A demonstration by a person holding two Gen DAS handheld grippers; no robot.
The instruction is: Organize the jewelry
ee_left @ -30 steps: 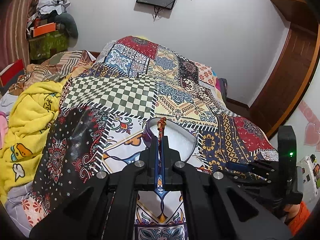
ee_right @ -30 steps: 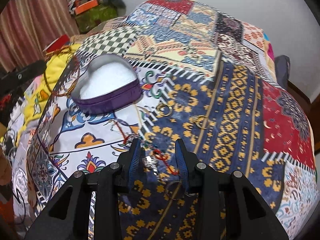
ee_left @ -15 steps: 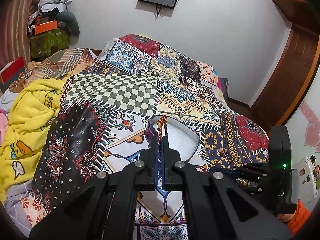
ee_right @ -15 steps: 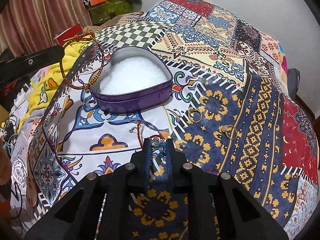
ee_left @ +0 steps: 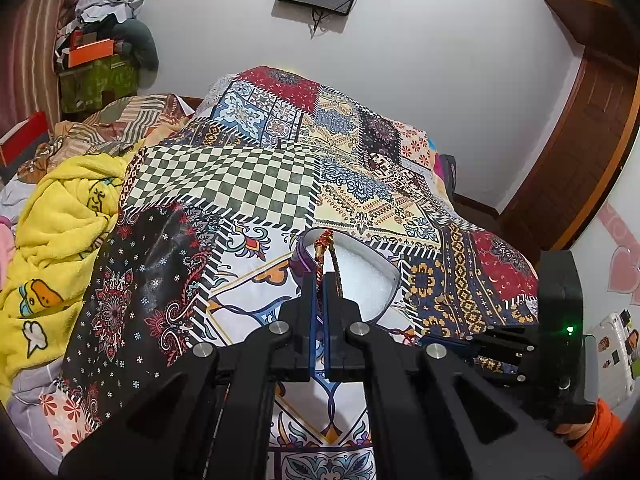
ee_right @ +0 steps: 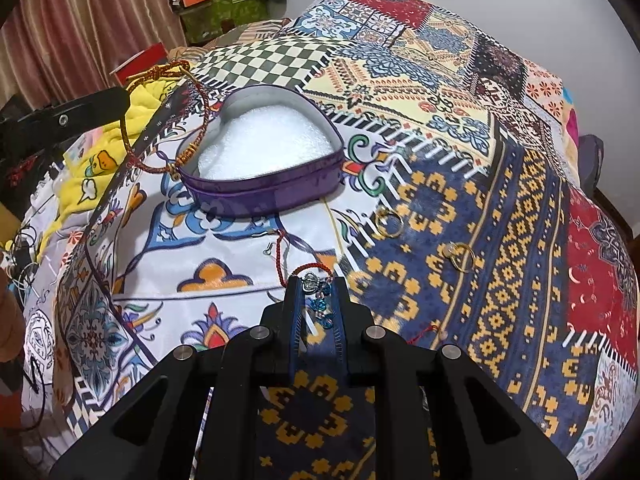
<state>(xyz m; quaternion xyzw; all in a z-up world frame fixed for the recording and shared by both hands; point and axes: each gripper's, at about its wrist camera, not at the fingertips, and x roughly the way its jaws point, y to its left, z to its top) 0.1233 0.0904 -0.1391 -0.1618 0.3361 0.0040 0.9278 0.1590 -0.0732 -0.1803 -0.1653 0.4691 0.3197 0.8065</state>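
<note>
A purple heart-shaped tin (ee_right: pixel 272 196) with white foam inside sits on the patchwork bedspread (ee_right: pixel 500 240). My left gripper (ee_left: pixel 319 280) is shut on a red-and-gold cord bracelet (ee_left: pixel 325 242). In the right wrist view this bracelet (ee_right: pixel 160 120) hangs as a loop just left of the tin. My right gripper (ee_right: pixel 317 282) is shut on a red cord bracelet with blue and clear beads (ee_right: pixel 320 300), in front of the tin. The cord trails onto the cloth. Two gold rings (ee_right: pixel 389 223) (ee_right: pixel 460 257) lie on the blue patch to the right.
A yellow blanket (ee_left: pixel 60 232) is bunched at the bed's left side. Boxes and clothes (ee_left: pixel 100 56) are stacked in the back left corner. A wooden door (ee_left: pixel 580 152) stands at the right. A small red cord piece (ee_right: pixel 430 330) lies near my right fingers.
My right gripper's jaws have shut on the beaded bracelet, and the tin now sits nearer the middle of its view. The left gripper holds still with its bracelet.
</note>
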